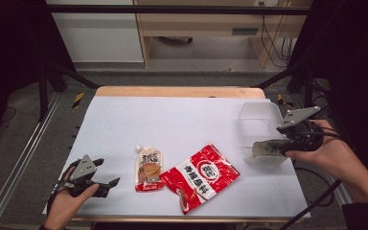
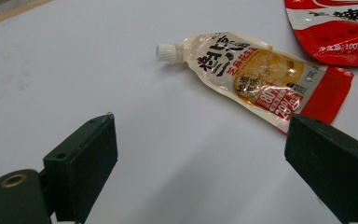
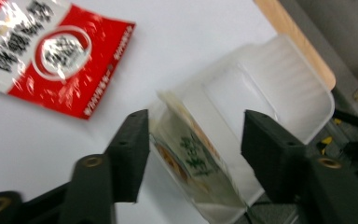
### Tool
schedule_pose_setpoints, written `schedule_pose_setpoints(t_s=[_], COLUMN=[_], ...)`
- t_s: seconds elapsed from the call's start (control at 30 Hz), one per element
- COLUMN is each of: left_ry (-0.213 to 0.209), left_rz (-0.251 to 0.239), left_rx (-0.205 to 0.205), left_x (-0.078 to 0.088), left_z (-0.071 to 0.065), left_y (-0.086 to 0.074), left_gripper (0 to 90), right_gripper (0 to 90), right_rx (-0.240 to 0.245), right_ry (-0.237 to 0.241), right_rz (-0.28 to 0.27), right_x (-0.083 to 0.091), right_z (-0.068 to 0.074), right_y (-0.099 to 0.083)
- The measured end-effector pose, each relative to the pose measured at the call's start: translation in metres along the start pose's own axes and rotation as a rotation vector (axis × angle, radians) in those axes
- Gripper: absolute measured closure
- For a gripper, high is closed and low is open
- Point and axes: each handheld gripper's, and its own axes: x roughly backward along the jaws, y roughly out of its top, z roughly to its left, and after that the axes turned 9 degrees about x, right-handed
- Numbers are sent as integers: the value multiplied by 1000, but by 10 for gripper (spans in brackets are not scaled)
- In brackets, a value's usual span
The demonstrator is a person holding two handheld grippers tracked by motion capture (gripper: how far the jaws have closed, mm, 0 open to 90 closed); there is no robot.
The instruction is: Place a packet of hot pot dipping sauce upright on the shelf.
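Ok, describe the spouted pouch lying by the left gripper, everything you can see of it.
The spouted pouch is a flat, glossy plastic sachet, pale and translucent near the top, with a white screw cap on a short spout. Dark characters, a yellow-orange picture and a red band with white numerals cover its face. It lies flat on the white table, cap pointing away from the person, its red bottom edge beside the red packet. The left gripper sits apart from it with jaws open, not touching.

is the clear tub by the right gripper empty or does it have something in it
Not empty. One packet stands on edge inside the clear tub, leaning against its near wall, between the right gripper's open fingers.
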Motion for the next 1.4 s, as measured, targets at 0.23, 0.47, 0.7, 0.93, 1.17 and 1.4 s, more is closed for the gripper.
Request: schedule_pose_setpoints(t_s=[0.23,0.47,0.7,0.93,1.17,1.4], left_ry=[2,5,14,18,23,29], left_rz=[8,9,6,4,-4,0], left_rx=[-9,-17,-15,-13,-3,-7], left_x=[-1,-1,0,0,2,1], left_z=[-1,-3,-2,-2,0,0], left_y=[0,0,0,0,0,0], left_gripper=[90,90,90,90,90,90], right_gripper=[252,211,157,131,180,260], right_rx=[-34,-15,-29,-15,0,17], right_ry=[-17,-6,30,72,79,96], right_rz=[-108,-155,-206,-232,-248,-234], right_x=[-5,-21,-44,-74,-95,-116], right_z=[22,46,63,81,95,105], right_y=[34,69,94,118,142,164])
